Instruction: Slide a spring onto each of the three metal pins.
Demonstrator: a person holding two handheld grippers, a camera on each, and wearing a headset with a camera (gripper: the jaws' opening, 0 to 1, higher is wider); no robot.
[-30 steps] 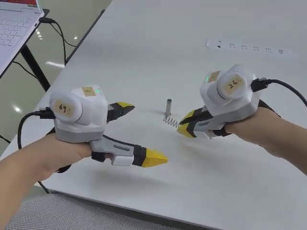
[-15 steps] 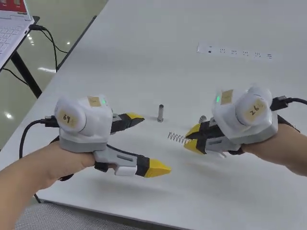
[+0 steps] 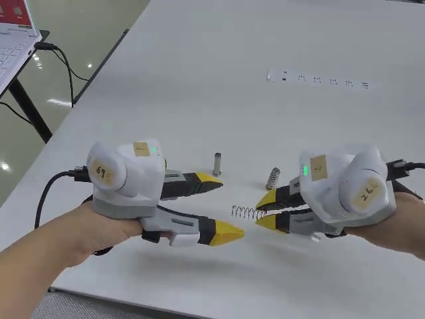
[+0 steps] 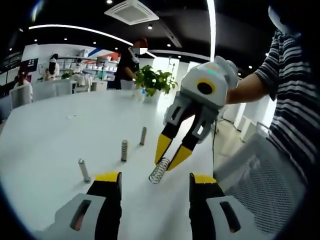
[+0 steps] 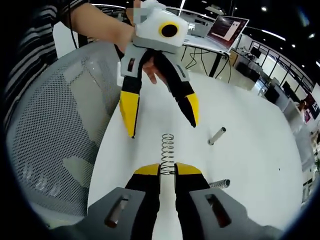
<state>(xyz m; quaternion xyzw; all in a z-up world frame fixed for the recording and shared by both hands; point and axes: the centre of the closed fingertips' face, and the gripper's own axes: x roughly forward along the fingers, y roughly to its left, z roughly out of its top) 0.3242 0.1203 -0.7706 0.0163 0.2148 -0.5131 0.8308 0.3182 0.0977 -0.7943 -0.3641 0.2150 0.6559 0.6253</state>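
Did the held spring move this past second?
Yes. The spring, in the right gripper, has pulled back from the bare pin, toward the person.

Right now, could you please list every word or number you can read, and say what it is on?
"69": round sticker on the left tongs.
"26": round sticker on the right tongs.
Small stickers on top of both, and the laptop screen: too blurred to read.

Bright, even overhead light fell from ceiling strips point(image 4: 210, 30). The white table point(image 3: 199, 53) looked nearly washed out, shadows soft. Glare spotted the floor point(image 3: 86, 40) at nine o'clock. Gripper views bent toward their edges.
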